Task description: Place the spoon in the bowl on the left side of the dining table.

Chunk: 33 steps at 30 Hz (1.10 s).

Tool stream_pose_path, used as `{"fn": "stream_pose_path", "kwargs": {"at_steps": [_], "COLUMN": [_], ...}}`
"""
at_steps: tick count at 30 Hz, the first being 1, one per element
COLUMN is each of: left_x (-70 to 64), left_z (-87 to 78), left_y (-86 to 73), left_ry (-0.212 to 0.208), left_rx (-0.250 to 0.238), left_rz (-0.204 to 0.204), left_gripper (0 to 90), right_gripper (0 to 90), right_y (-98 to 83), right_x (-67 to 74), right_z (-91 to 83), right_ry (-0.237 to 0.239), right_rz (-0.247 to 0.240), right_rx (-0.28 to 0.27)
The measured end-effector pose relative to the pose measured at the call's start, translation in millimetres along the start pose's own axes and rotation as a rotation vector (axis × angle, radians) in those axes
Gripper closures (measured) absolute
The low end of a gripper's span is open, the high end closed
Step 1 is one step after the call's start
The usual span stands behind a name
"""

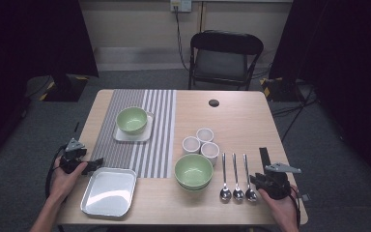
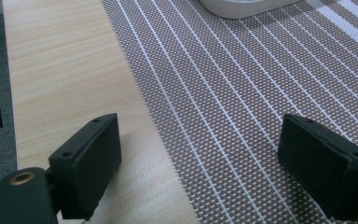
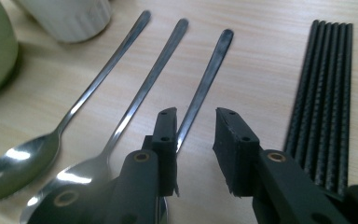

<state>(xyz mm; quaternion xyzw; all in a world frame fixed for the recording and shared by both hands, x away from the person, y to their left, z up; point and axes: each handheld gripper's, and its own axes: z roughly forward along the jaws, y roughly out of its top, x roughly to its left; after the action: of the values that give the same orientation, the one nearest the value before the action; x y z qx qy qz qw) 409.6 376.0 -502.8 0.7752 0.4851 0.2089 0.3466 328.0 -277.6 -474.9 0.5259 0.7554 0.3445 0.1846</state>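
Observation:
Three metal spoons lie side by side at the front right of the table. My right gripper [image 1: 254, 180] [image 3: 195, 116] hovers low over the rightmost spoon [image 1: 249, 181] [image 3: 209, 70]. Its jaws stand a little apart, and that spoon's handle runs down beside the left jaw's inner face; the pads do not press on it. The middle spoon [image 3: 154, 74] and the left spoon [image 3: 93, 88] lie untouched. My left gripper [image 1: 94, 165] [image 2: 200, 163] is held wide open over the left edge of the striped placemat [image 1: 145, 145] [image 2: 242, 102], with nothing between its jaws.
Black chopsticks [image 1: 263, 157] [image 3: 324, 84] lie right of the spoons. A green bowl [image 1: 193, 170] and three white cups [image 1: 205, 134] sit left of them. A metal tray [image 1: 109, 191] is at front left; another green bowl [image 1: 132, 120] rests on a white plate [image 1: 145, 135].

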Motion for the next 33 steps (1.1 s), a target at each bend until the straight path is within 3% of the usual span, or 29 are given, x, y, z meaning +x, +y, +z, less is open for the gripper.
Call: {"fn": "stream_pose_path", "kwargs": {"at_steps": [10,21,33], "left_x": [0.1,1.0,0.8], "left_z": [-0.1,-0.4,-0.3], "left_y": [0.0,0.0,0.0], "left_ry": [0.001,-0.006,-0.007], "left_rx": [0.001,0.004,0.003], "left_rz": [0.0,0.005,0.004], "left_gripper": [13.0,13.0,13.0], "right_gripper": [66.3,77.6,82.7], "right_y": [-2.7,-4.0,1.4], "right_x": [3.4,6.7,1.1], "right_z": [7.4,10.2,15.9], "right_ry": [0.021,0.002,-0.023], "right_rz": [-0.026,-0.069,-0.029], "right_rx": [0.047,0.064,0.057]}}
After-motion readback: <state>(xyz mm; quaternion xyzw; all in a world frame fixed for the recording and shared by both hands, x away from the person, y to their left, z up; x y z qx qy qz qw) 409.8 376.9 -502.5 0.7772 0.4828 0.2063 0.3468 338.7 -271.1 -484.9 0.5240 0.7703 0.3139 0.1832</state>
